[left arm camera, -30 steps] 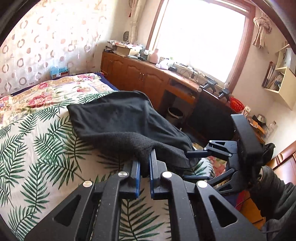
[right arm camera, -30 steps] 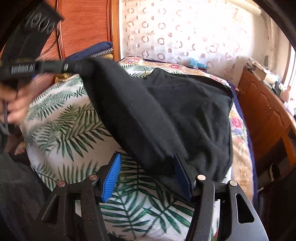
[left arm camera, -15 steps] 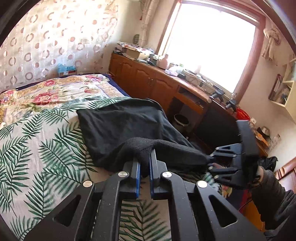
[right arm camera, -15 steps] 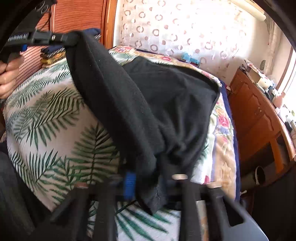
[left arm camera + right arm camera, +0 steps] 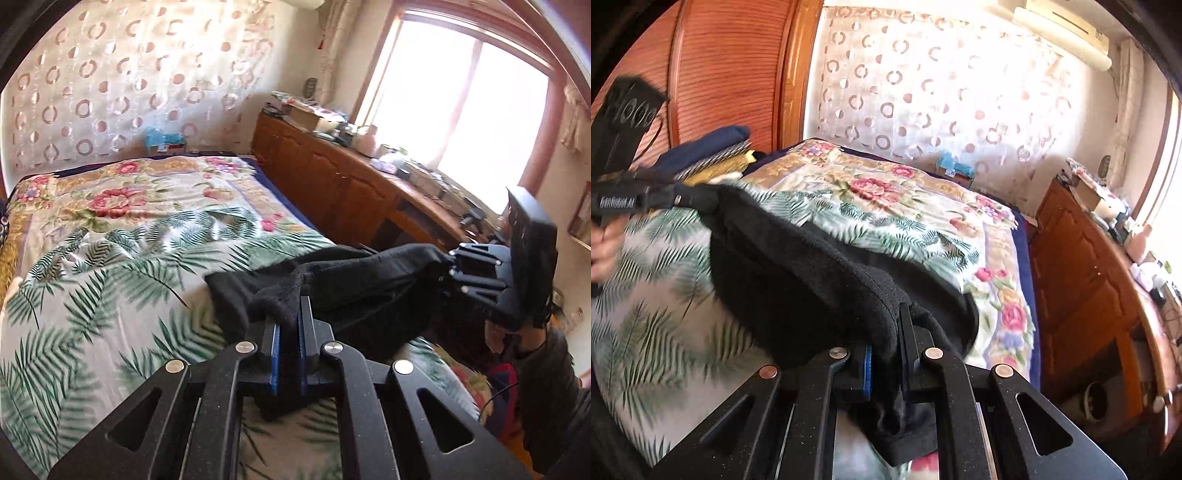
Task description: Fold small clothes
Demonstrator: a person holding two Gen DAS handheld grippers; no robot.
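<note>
A black fleece garment [image 5: 354,291] hangs stretched between my two grippers above the bed [image 5: 110,258]. My left gripper [image 5: 288,314] is shut on one edge of it. In the left wrist view, my right gripper [image 5: 448,266] holds the other end at the right. In the right wrist view, my right gripper [image 5: 886,332] is shut on the garment [image 5: 798,284], and the left gripper [image 5: 694,194] grips its far end at the left. The garment's lower part sags onto the bed's near edge.
The bed carries a palm-leaf sheet [image 5: 646,295] over a floral blanket [image 5: 886,195]. A wooden cabinet run [image 5: 332,177] with clutter stands along the window wall. Folded clothes [image 5: 713,147] are stacked by the wooden headboard [image 5: 731,66]. A bin [image 5: 1097,400] sits under the desk.
My right gripper has shut on the garment's edge. Both grippers have lifted the garment and pulled it toward the bed's near edge, so it no longer lies spread on the sheet.
</note>
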